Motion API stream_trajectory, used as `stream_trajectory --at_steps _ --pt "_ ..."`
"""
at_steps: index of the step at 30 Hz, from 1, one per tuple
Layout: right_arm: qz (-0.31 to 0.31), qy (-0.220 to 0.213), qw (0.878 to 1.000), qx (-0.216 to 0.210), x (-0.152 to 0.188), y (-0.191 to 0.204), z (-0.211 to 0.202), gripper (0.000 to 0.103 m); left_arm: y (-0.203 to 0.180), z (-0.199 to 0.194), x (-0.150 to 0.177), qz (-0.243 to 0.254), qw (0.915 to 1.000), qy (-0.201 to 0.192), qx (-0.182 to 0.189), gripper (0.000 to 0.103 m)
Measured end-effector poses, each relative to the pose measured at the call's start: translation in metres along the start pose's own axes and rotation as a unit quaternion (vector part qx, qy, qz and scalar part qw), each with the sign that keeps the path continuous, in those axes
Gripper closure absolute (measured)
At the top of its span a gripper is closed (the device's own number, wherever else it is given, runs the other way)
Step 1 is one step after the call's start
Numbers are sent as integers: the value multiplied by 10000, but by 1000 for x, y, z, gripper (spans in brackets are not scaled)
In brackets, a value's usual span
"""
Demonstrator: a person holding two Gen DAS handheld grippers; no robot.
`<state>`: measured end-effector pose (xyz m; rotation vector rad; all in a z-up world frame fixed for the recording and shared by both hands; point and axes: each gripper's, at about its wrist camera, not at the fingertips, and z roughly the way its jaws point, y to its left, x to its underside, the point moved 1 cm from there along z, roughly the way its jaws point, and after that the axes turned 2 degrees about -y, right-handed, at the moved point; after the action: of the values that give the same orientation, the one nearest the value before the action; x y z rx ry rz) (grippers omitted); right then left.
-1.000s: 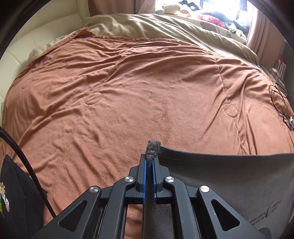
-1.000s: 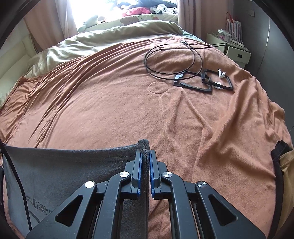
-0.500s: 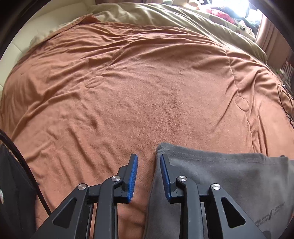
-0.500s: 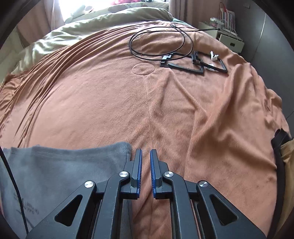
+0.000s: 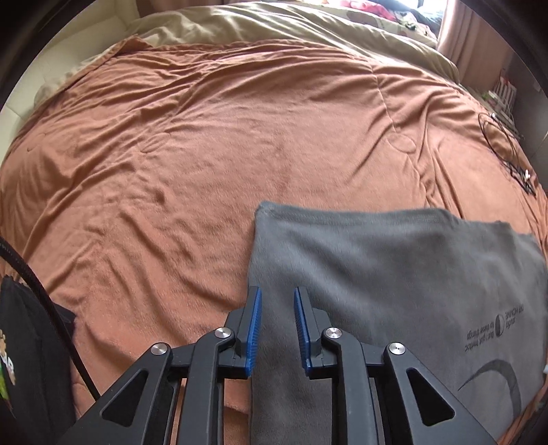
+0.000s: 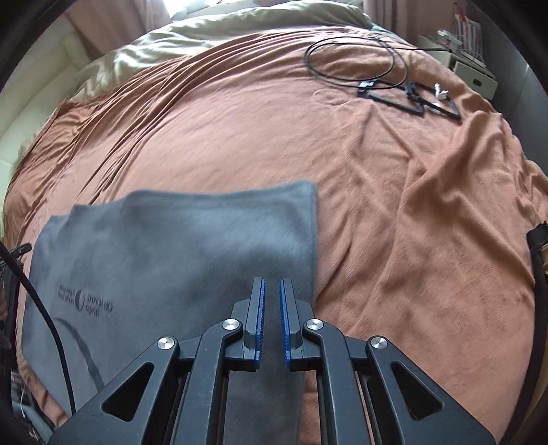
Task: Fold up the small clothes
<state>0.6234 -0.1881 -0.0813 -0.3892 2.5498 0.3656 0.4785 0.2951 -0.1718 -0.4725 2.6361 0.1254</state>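
Note:
A grey garment (image 5: 394, 274) with dark print lies flat on the brown blanket (image 5: 205, 171). My left gripper (image 5: 276, 291) hovers over its left edge; the jaws stand apart and are closing, with nothing pinched between them, only cloth lying below. In the right wrist view the same garment (image 6: 171, 246) spreads out to the left. My right gripper (image 6: 272, 280) hangs over its right edge, near the far right corner. Its blue pads are almost together, with a thin slit between them and no cloth caught.
Coiled black cables (image 6: 349, 58) and flat black frames (image 6: 411, 99) lie on the blanket (image 6: 376, 205) far right. A beige duvet (image 5: 274, 24) is bunched at the far end. A black bag (image 5: 20, 359) sits at the near left. White bedside drawers (image 6: 472, 68) stand beyond the bed.
Both grippers held the garment's far corners a second ago and have let go; the garment now lies flat. Both grippers drew back over its side edges. The left jaws opened.

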Motion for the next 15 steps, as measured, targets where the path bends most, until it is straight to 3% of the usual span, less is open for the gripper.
stream_trajectory --at_steps 4,7,15 --pt "-135 264 9995 111 4 2 16 98 3 20 9 144 9991 224 -321 86" --pt "-53 280 9995 102 0 -6 28 102 12 39 12 -19 9989 384 -267 86" --pt "51 90 9994 334 -23 -9 36 102 9 49 -2 -5 9989 265 -397 86"
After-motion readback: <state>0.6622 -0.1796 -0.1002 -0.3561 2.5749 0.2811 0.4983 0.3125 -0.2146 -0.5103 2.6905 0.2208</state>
